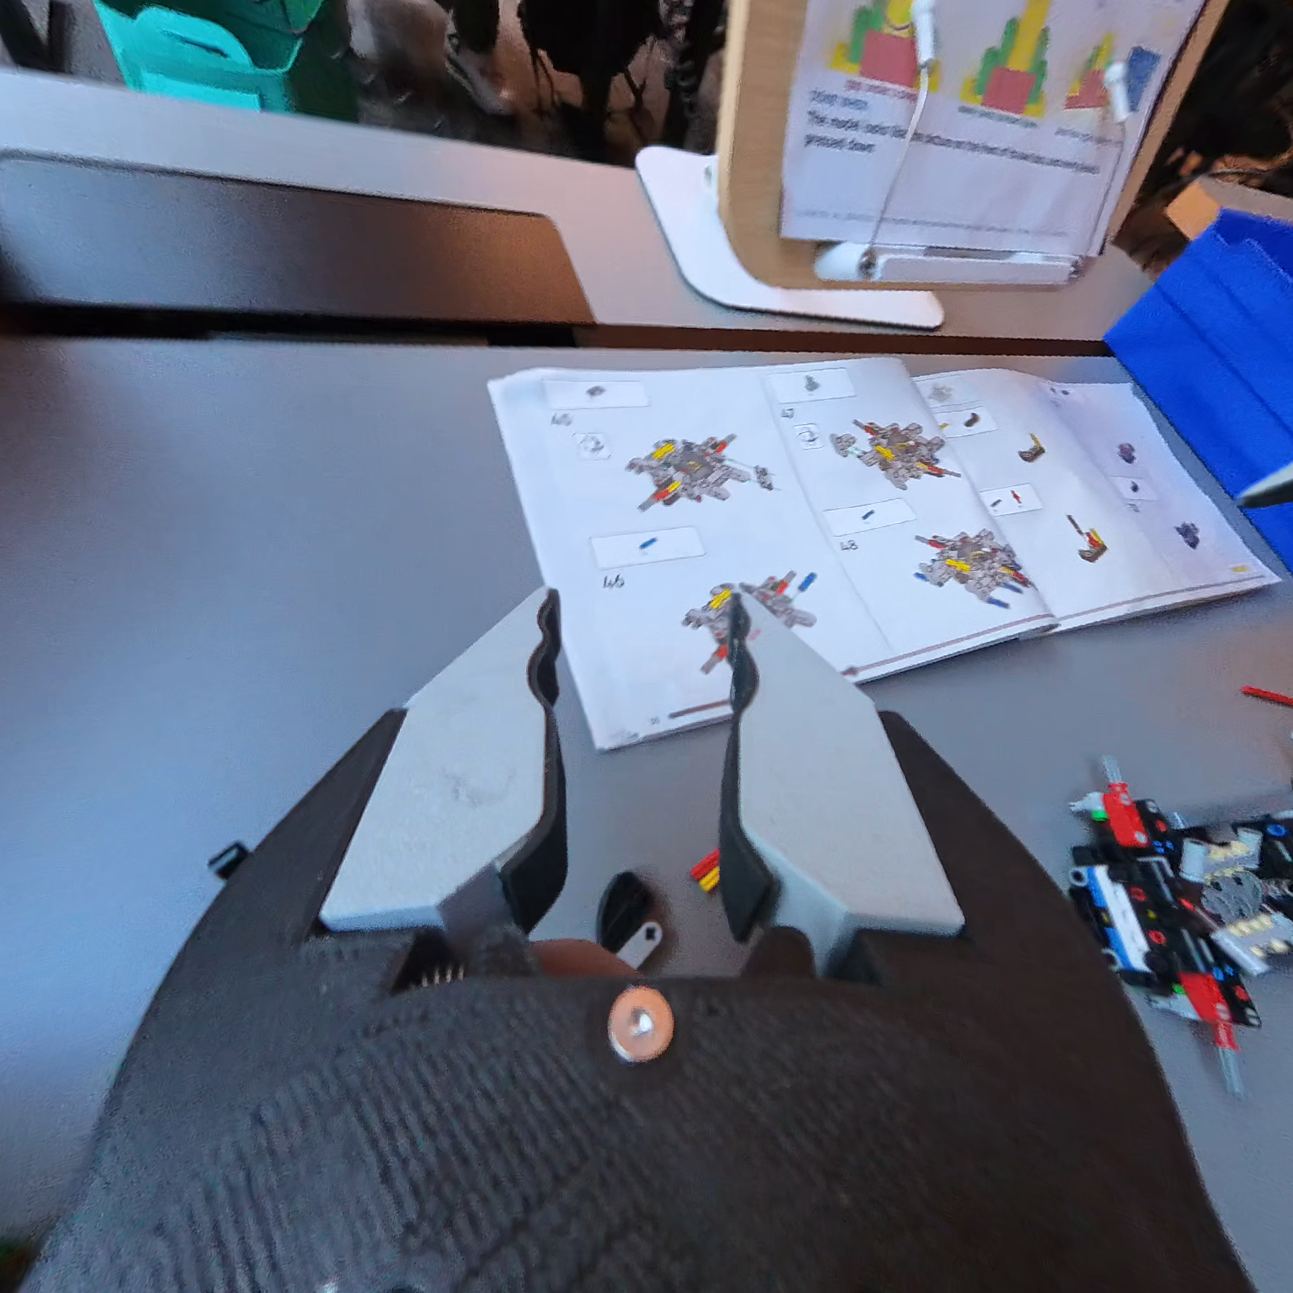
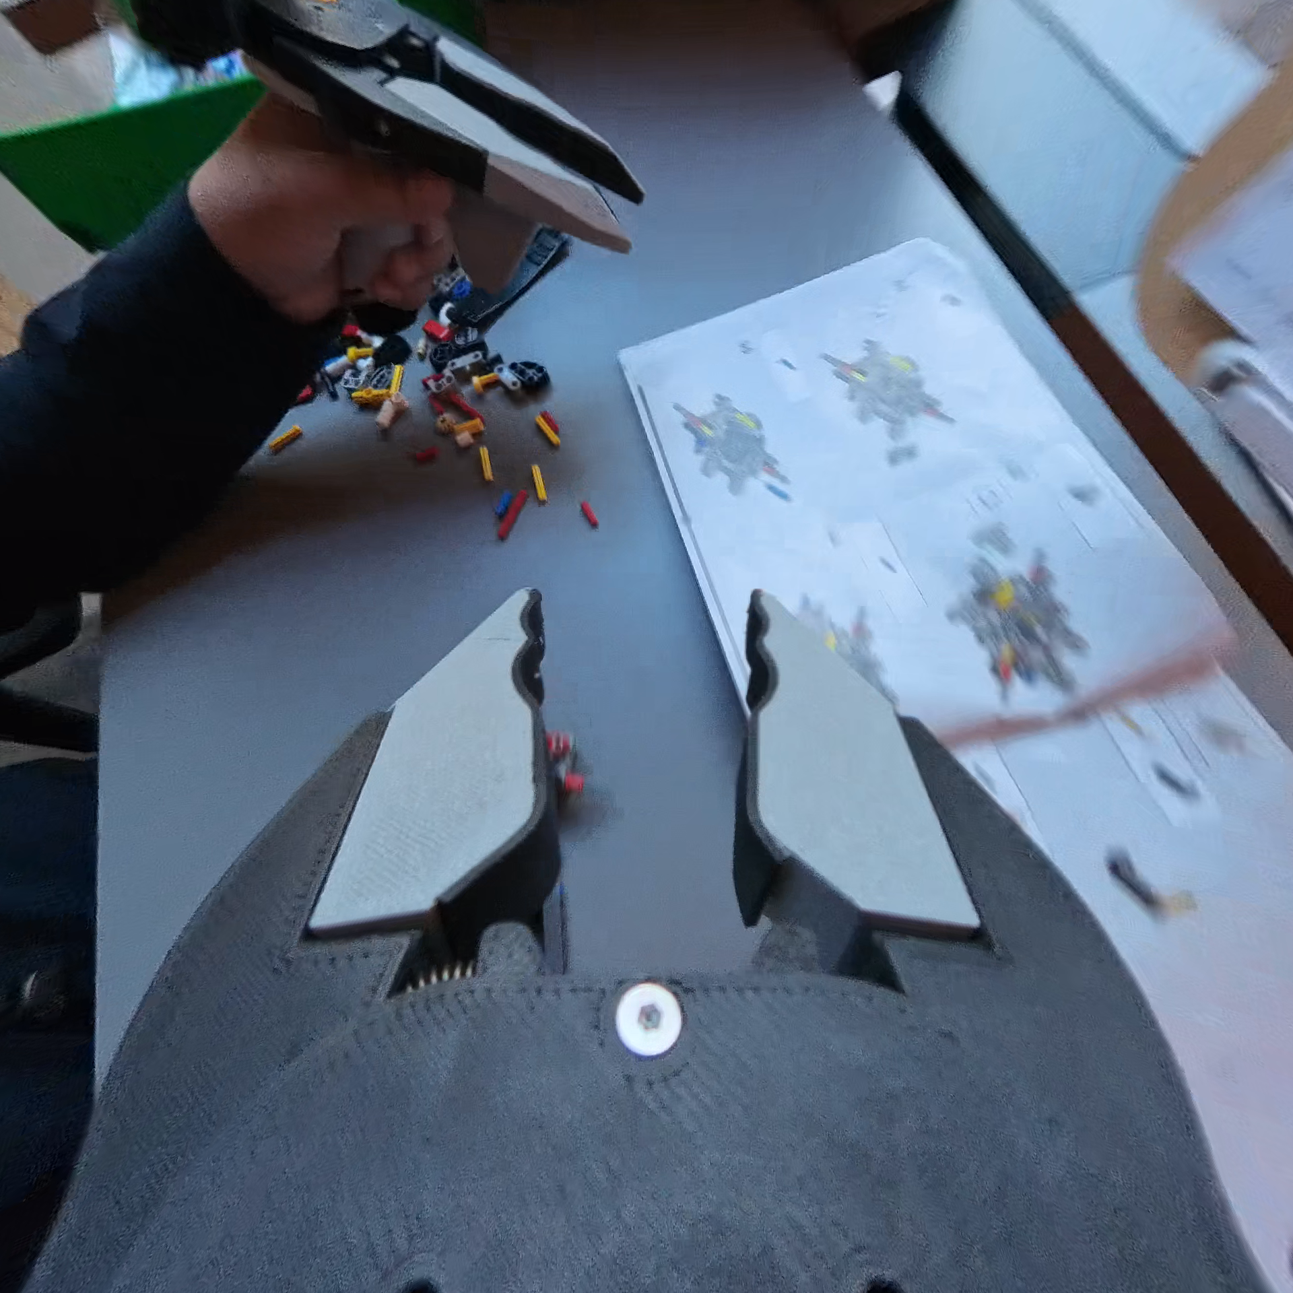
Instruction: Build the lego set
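Claws are both hanging spread and empty above the grey table [image 1: 210, 560]: the left claw [image 1: 640, 609] over the near corner of an open instruction booklet [image 1: 804, 490], the right claw [image 2: 644, 609] over bare table beside that booklet. Loose small plastic building pieces [image 2: 448, 392] are lying scattered beneath the left hand [image 2: 315, 224], and a part-built model [image 1: 1182, 902] is sitting right of the left claw. Such pieces are probably light, stiff and slippery, best pinched across their flat sides.
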The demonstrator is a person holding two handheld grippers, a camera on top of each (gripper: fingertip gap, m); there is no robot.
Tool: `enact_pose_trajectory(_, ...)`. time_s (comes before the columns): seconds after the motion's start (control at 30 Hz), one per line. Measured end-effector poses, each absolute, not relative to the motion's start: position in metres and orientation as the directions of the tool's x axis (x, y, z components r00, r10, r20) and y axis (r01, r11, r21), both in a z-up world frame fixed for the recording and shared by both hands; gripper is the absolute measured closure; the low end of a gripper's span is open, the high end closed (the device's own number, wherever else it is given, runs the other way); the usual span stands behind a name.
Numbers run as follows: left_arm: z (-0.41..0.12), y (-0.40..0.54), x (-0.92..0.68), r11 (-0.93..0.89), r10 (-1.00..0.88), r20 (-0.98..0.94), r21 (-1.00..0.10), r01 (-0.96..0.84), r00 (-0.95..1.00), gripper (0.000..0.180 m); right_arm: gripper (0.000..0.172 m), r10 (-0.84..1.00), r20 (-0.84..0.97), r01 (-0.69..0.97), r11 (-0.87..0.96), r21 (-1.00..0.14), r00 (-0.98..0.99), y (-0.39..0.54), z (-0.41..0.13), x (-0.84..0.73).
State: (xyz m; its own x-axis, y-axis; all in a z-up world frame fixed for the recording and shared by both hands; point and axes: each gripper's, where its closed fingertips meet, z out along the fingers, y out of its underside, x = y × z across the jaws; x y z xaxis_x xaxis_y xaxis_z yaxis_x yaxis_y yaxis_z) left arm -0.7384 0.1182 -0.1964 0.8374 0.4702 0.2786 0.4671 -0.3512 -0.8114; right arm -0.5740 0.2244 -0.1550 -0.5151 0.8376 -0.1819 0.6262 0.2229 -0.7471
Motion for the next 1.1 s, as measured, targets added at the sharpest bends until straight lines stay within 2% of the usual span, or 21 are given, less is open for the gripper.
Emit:
enact_pose_trajectory(0.07, -0.208, 0.109, -0.741, -0.342, 0.501, 0.291, -0.799, 0.495, 0.815, 0.134, 0.121, 0.825, -0.163, 0.668, 0.304, -0.679, -0.541, 0.196, -0.175, -0.611)
enact_pose_trajectory(0.27, -0.222, 0.098, -0.752, -0.345, 0.544, 0.263, -0.796, 0.498, 0.797, 0.134, 0.119, 0.808, -0.1, 0.741, 0.474, -0.476, -0.581, 0.147, -0.251, -0.675)
enact_pose_trajectory(0.4, -0.223, 0.092, -0.755, -0.363, 0.557, 0.244, -0.789, 0.496, 0.794, 0.133, 0.126, 0.797, 0.004, 0.725, 0.552, -0.411, -0.604, 0.143, -0.273, -0.694)
enact_pose_trajectory(0.47, -0.222, 0.091, -0.756, -0.361, 0.559, 0.238, -0.792, 0.492, 0.794, 0.133, 0.145, 0.795, 0.005, 0.724, 0.555, -0.41, -0.606, 0.143, -0.273, -0.699)
enact_pose_trajectory(0.53, -0.219, 0.091, -0.755, -0.346, 0.549, 0.261, -0.794, 0.5, 0.794, 0.133, 0.17, 0.799, -0.083, 0.753, 0.52, -0.405, -0.596, 0.137, -0.272, -0.696)
enact_pose_trajectory(0.57, -0.217, 0.091, -0.755, -0.337, 0.543, 0.274, -0.795, 0.504, 0.794, 0.133, 0.172, 0.806, -0.122, 0.771, 0.495, -0.4, -0.58, 0.136, -0.272, -0.695)
enact_pose_trajectory(0.83, -0.221, 0.088, -0.757, -0.327, 0.544, 0.299, -0.784, 0.527, 0.784, 0.133, 0.172, 0.843, -0.201, 0.798, 0.357, -0.485, -0.499, 0.152, -0.246, -0.698)
enact_pose_trajectory(0.97, -0.224, 0.088, -0.756, -0.339, 0.544, 0.296, -0.778, 0.528, 0.785, 0.133, 0.172, 0.873, -0.162, 0.79, 0.319, -0.523, -0.46, 0.179, -0.219, -0.693)
enact_pose_trajectory(1.03, -0.224, 0.091, -0.752, -0.357, 0.524, 0.29, -0.779, 0.516, 0.801, 0.132, 0.154, 0.879, -0.161, 0.781, 0.299, -0.548, -0.45, 0.193, -0.195, -0.678)
enact_pose_trajectory(1.1, -0.226, 0.095, -0.748, -0.384, 0.513, 0.263, -0.781, 0.492, 0.817, 0.131, 0.147, 0.896, -0.09, 0.734, 0.295, -0.612, -0.435, 0.217, -0.164, -0.655)
